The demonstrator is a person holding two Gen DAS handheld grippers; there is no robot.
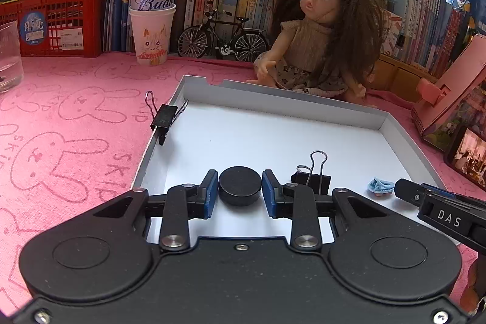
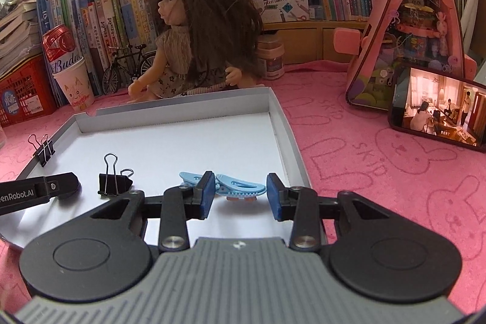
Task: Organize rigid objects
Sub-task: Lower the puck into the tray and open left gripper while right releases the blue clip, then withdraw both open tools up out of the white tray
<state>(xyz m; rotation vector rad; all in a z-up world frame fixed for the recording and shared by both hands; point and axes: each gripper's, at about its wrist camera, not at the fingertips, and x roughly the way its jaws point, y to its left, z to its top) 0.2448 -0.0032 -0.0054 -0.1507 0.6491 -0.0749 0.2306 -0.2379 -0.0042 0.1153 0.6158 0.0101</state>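
Note:
A shallow white tray (image 1: 273, 99) lies on the pink cloth. My left gripper (image 1: 240, 190) hangs low over its near part, shut on a round black disc (image 1: 240, 182) held between the blue pads. Just right of it, my right gripper (image 2: 240, 193) is shut on a light blue hair clip (image 2: 243, 185), which sticks out past the left pad. One black binder clip (image 1: 313, 181) stands in the tray between the two grippers. A second binder clip (image 1: 165, 117) is clamped on the tray's left wall.
A doll (image 1: 319, 32) sits behind the tray's far wall. A paper cup holding a red can (image 1: 152, 29), a model bicycle (image 1: 221, 35) and a red crate (image 1: 54, 23) line the bookshelf. At the left stands a glass (image 1: 9, 56). A phone (image 2: 440, 108) and a pink toy house (image 2: 416, 20) stand at the right.

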